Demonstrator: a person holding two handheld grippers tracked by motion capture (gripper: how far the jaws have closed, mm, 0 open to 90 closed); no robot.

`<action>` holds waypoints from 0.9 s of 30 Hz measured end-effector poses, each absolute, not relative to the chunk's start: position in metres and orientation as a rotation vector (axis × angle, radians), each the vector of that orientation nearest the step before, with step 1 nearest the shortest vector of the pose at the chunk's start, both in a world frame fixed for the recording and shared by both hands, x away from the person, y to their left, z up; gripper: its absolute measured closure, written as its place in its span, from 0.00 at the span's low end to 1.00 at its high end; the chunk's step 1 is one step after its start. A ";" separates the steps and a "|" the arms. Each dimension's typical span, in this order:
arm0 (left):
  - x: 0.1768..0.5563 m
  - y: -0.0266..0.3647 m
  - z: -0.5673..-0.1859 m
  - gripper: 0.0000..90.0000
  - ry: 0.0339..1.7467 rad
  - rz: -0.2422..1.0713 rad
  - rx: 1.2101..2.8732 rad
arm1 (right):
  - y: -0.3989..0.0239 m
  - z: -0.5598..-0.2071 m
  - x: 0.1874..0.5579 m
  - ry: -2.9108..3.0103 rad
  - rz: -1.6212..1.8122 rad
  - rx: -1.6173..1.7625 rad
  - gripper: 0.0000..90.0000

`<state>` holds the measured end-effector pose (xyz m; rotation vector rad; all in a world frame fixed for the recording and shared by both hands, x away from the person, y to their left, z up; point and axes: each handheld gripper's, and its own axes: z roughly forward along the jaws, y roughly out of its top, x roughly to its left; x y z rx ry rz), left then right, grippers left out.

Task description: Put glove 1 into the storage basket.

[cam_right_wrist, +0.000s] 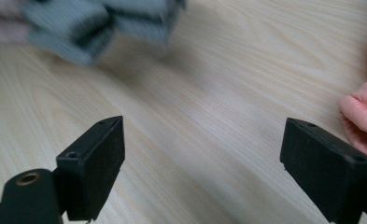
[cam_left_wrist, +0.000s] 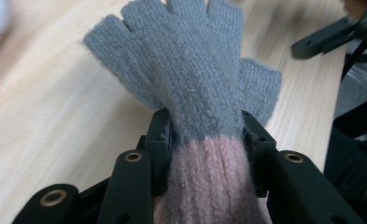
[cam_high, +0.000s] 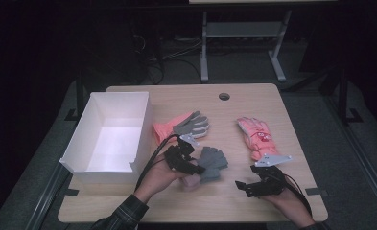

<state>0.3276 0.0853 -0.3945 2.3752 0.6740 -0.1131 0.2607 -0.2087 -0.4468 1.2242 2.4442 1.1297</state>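
My left hand-held gripper (cam_left_wrist: 204, 140) was clamped on the grey knit glove (cam_left_wrist: 190, 74), its pads pressing both sides where the grey wool meets the pink cuff, the fingers spread out above the worktop (cam_high: 234, 201). My right hand-held gripper (cam_right_wrist: 202, 163) stood wide open with nothing between its pads, low over the bare wood near the front edge. Just beside it lay a pink padded glove (cam_high: 257, 135). Farther left I saw a second grey and pink glove (cam_high: 183, 125) and a white box (cam_high: 85, 143).
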 end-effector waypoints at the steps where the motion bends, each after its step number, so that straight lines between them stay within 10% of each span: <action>1: 0.329 0.088 -0.388 0.69 0.676 -0.110 2.373 | -0.209 -0.447 0.261 2.442 1.128 1.225 0.15; 27: 0.355 0.201 -0.299 0.69 0.868 0.094 2.120 | -0.208 -0.454 0.266 2.460 1.071 1.246 0.08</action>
